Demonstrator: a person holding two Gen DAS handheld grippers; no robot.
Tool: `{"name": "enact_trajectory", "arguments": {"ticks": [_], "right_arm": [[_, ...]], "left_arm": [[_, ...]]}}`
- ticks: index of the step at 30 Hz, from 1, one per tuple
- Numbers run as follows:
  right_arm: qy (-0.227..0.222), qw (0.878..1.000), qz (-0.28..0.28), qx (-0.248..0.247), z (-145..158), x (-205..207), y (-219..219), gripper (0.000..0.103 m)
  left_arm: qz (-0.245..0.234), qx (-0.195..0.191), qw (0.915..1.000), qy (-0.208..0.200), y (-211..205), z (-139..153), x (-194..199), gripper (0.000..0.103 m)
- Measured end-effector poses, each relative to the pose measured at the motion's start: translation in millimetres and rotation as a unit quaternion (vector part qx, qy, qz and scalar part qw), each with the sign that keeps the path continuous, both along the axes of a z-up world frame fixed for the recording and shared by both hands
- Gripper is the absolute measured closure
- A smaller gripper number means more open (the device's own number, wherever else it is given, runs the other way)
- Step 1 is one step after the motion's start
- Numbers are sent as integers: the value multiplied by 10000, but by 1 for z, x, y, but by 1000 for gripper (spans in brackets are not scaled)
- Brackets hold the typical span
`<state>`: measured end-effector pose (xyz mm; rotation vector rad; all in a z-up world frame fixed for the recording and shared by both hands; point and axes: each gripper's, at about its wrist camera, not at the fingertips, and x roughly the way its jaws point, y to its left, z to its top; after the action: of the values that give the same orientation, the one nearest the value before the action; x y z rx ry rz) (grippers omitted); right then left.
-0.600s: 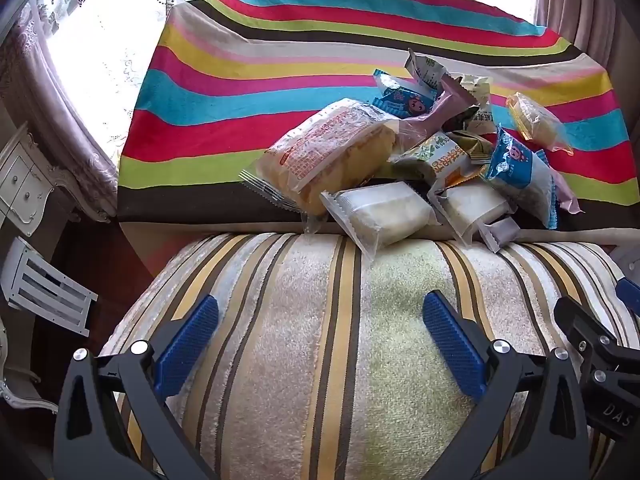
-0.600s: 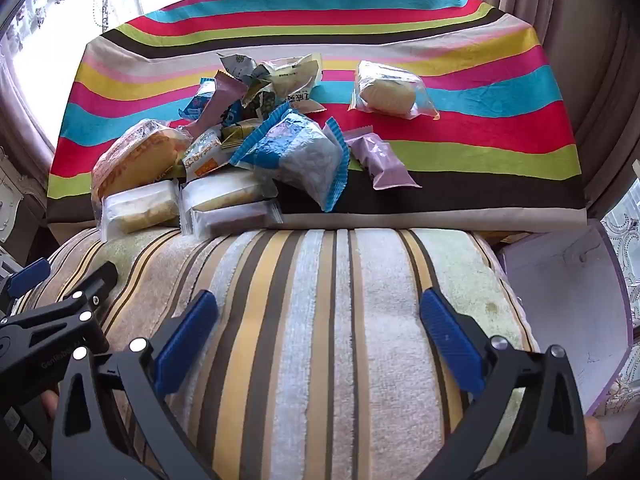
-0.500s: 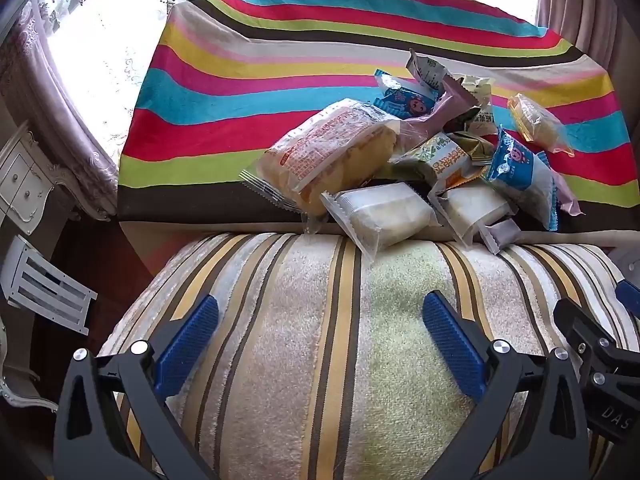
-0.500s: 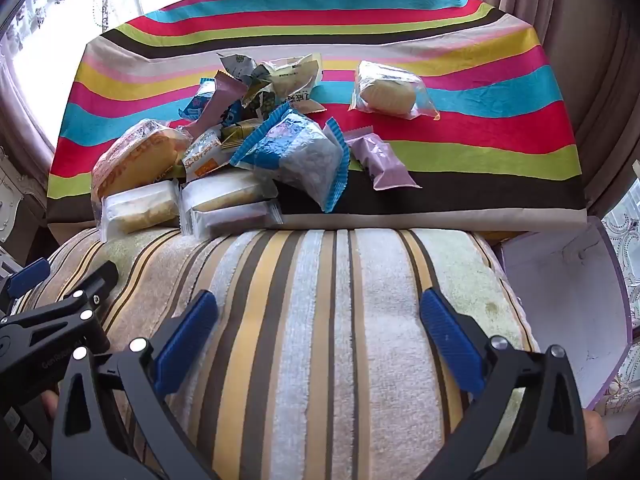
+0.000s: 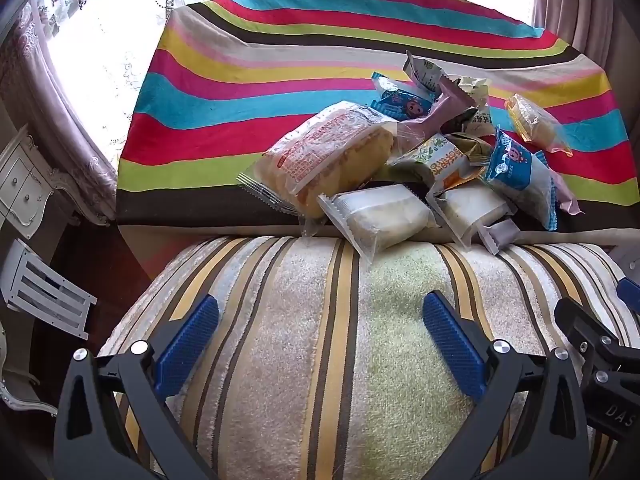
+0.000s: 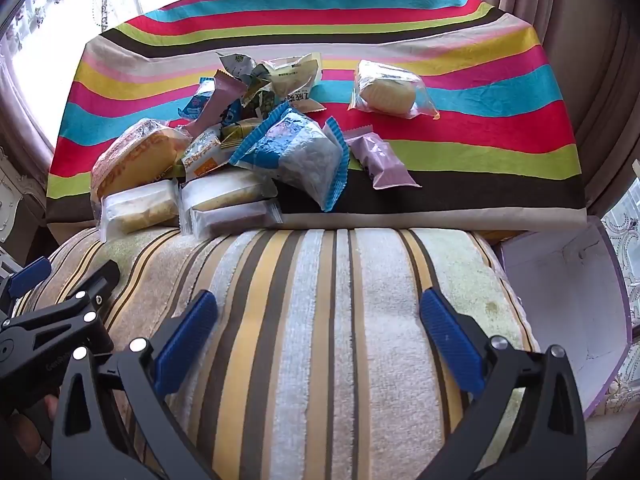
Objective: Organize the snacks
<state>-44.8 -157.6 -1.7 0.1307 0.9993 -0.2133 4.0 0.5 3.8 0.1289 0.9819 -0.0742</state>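
Nearest to me, my left tongs (image 5: 320,328) and my right tongs (image 6: 318,324) both stand spread wide, their blue pads (image 5: 188,344) gripping nothing; each hangs tilted down over the striped towel (image 6: 320,320) that covers the rounded surface below. At the left edge of the right view, part of my left tongs shows beside my own pair.

Beyond the towel's far edge lies the rainbow-striped cloth (image 5: 240,92), and on it the snack pile (image 6: 224,152), well apart from both tongs. Its nearest members are three clear-wrapped pale cakes (image 5: 380,220) lying at the seam between towel and cloth. Just behind them on the left rests a large packaged bread (image 5: 328,152); to the right leans a blue-and-white packet (image 6: 296,152) with crimped ends. Just beside that packet lies a mauve sachet (image 6: 378,160), flat on the cloth.

Farther back, crumpled wrappers (image 6: 272,76) sit heaped on the pile's far side. A single clear-bagged yellow cake (image 6: 386,92) lies apart to the right.

At the right of the towel is a pale lilac box (image 6: 568,300).
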Motion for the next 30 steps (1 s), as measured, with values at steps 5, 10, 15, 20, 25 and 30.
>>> {"name": "enact_trajectory", "arguments": {"ticks": [5,10,15,20,25,30], "right_arm": [[-2,10000,-5,2,0,0,0,1],[-38,10000,-8,7,1,-1,-1,1],[-43,10000,-11,7,1,-1,-1,1],[-44,10000,-9,5,1,-1,-1,1],[-52,10000,-10,5,1,-1,-1,1],[-57,10000,-10,4,1,-2,-1,1]], "left_arm": [[-5,-55,10000,-48,1,-3,-1,4],[-26,-44,10000,-72,-2,-4,-2,4],[-22,-31,10000,-85,-2,-4,-3,4],[-19,-40,10000,-86,-2,-5,-3,4],[-20,-38,10000,-88,-2,-5,-3,4],[-19,-40,10000,-90,-2,-5,-3,4]]}}
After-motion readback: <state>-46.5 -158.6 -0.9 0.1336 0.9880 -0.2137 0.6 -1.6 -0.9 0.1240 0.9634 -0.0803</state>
